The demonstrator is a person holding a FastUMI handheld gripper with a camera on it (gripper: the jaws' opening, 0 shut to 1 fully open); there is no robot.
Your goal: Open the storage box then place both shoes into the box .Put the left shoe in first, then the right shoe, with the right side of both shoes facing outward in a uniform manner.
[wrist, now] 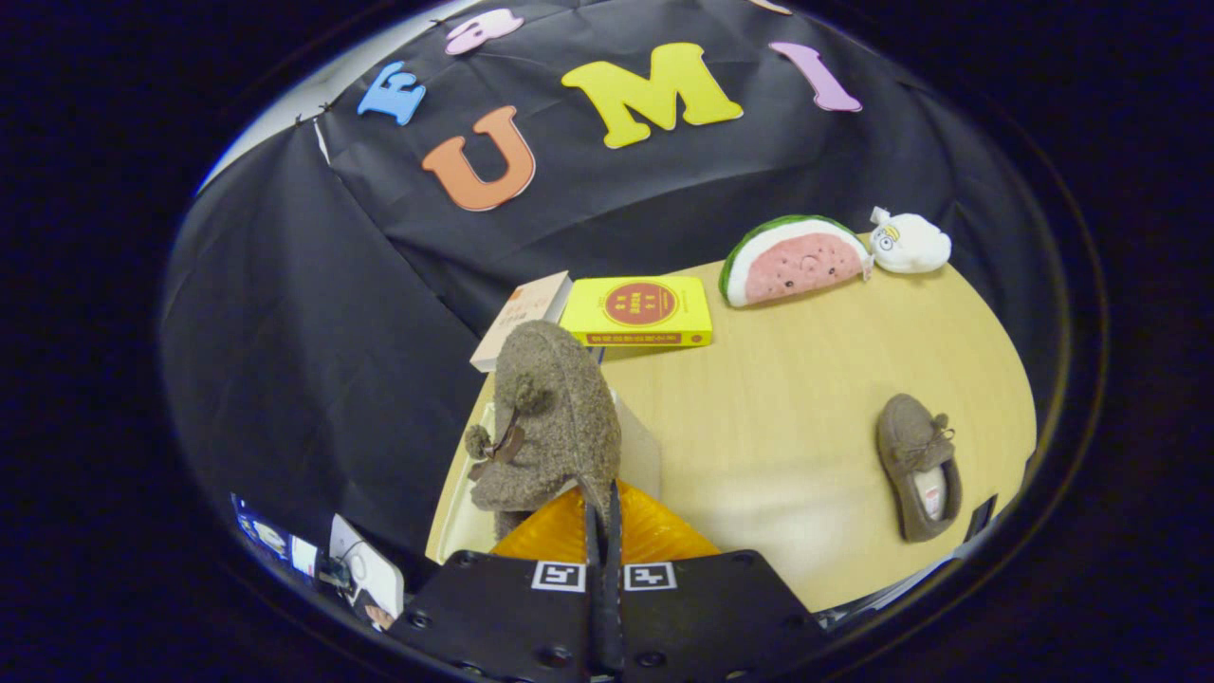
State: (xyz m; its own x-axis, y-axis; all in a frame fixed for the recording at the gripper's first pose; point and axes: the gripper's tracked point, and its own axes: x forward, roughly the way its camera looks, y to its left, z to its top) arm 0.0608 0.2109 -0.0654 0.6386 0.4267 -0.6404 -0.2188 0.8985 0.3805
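Fuzzy brown fleece is what I have in the gripper (603,507): my two fingers are pressed nearly together on a thin edge of the held shoe (550,417), at its lower rim, so I read them as clamped on it. That shoe stands up on end just ahead of the fingers, a bulky, boucle-textured slipper with a small pom-pom and a dark bow or tab on the side that faces left. I cannot tell from here whether it is the left or the right shoe of the pair. Right behind the held shoe, and partly hidden by it, I see the pale, translucent wall of the storage box (637,446), with a ribbed orange panel (654,536) low beside the fingers; whether the box is fully open I cannot tell. All of this sits on a light wooden table (787,446). Taking the held shoe as my landmark, the second shoe (918,467) lies flat well off to its right on the table, same brown fleece, opening up, with a little bow across the top and a pale insole label showing. Beyond the held shoe lie a yellow book (638,311) and, touching its left side, a pale book (522,318). Farther beyond and to the right rest a watermelon-slice plush (795,261) and a small white plush (909,241) just beside it.
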